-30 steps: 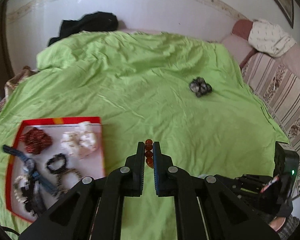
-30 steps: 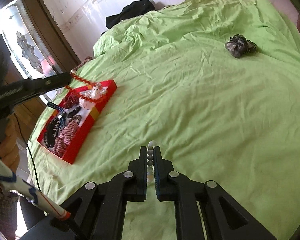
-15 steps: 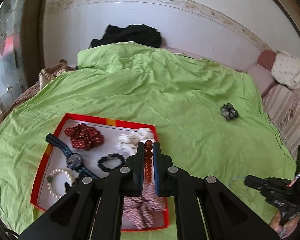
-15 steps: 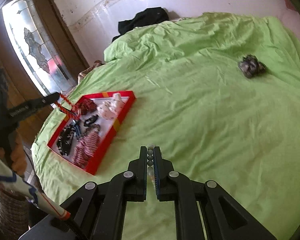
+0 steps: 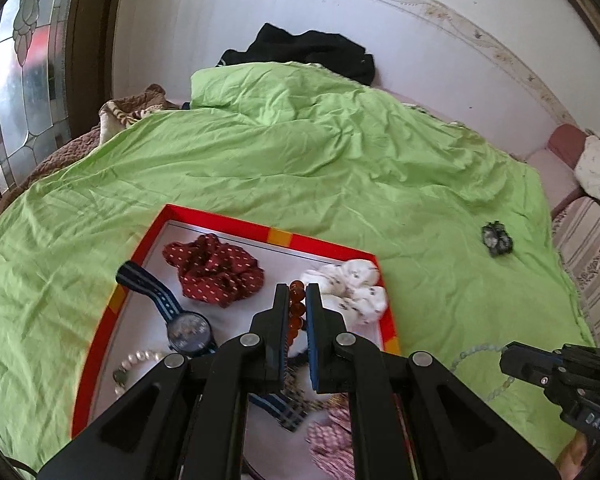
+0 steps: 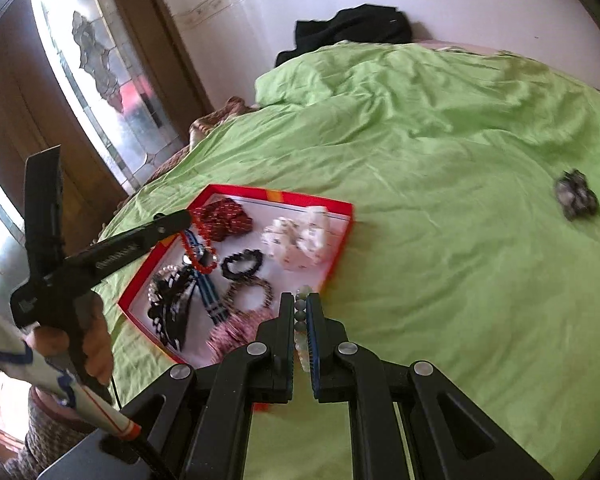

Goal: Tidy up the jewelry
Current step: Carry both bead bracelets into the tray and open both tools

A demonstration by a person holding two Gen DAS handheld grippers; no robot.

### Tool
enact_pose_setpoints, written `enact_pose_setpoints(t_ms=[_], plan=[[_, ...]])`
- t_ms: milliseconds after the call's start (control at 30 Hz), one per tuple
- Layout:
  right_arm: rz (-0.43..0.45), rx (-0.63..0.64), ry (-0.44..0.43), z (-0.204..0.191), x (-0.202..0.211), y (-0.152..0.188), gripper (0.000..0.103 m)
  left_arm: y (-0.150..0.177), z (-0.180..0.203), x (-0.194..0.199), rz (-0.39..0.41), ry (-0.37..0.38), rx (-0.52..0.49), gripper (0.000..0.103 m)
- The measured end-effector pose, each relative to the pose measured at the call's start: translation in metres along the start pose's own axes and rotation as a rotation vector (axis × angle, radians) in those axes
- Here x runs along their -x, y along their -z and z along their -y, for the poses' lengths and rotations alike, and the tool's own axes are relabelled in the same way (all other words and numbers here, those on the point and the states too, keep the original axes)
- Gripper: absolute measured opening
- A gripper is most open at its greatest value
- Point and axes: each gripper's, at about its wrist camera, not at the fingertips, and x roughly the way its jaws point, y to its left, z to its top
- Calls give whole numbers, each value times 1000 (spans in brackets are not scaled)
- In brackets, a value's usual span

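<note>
A red-rimmed tray (image 5: 228, 220) lies on the green bedsheet and holds scrunchies, a blue-strapped watch (image 5: 188, 328) and bead bracelets. My left gripper (image 5: 297, 292) hangs over the tray's right half, shut on an amber bead bracelet (image 5: 296, 308). In the right wrist view the same left gripper (image 6: 184, 218) stands over the tray's (image 6: 342, 240) far left corner with the red-looking beads (image 6: 200, 258) dangling. My right gripper (image 6: 300, 298) hovers just beyond the tray's near right corner, shut on a pale green bead bracelet (image 6: 302, 320). A dark scrunchie (image 5: 496, 239) lies alone on the sheet to the right.
Black clothing (image 5: 312, 54) lies at the bed's far end against the white wall. A stained-glass door (image 5: 24, 80) is on the left and a striped sofa (image 5: 588, 248) on the right. A person's hand (image 6: 92, 340) holds the left gripper's handle.
Both grippers have swung left toward the tray, each keeping its bracelet. The left one now hangs over the tray; the right one has risen and reached the tray's near corner.
</note>
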Motion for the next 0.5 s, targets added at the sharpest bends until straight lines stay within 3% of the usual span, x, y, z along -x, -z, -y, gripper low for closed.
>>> enact_pose_setpoints(t_ms=[233,367,500], plan=[[-50,36,5,-28,-53,-24,7,-6,-20,-33,-13,-105,0,7],[-93,45,38,-31,-85,-27,7,-5,-38,-59,-79,-103,65,7],[-129,63,90,-26,-106,-23,7,-3,-47,-64,-93,-121,82,7]])
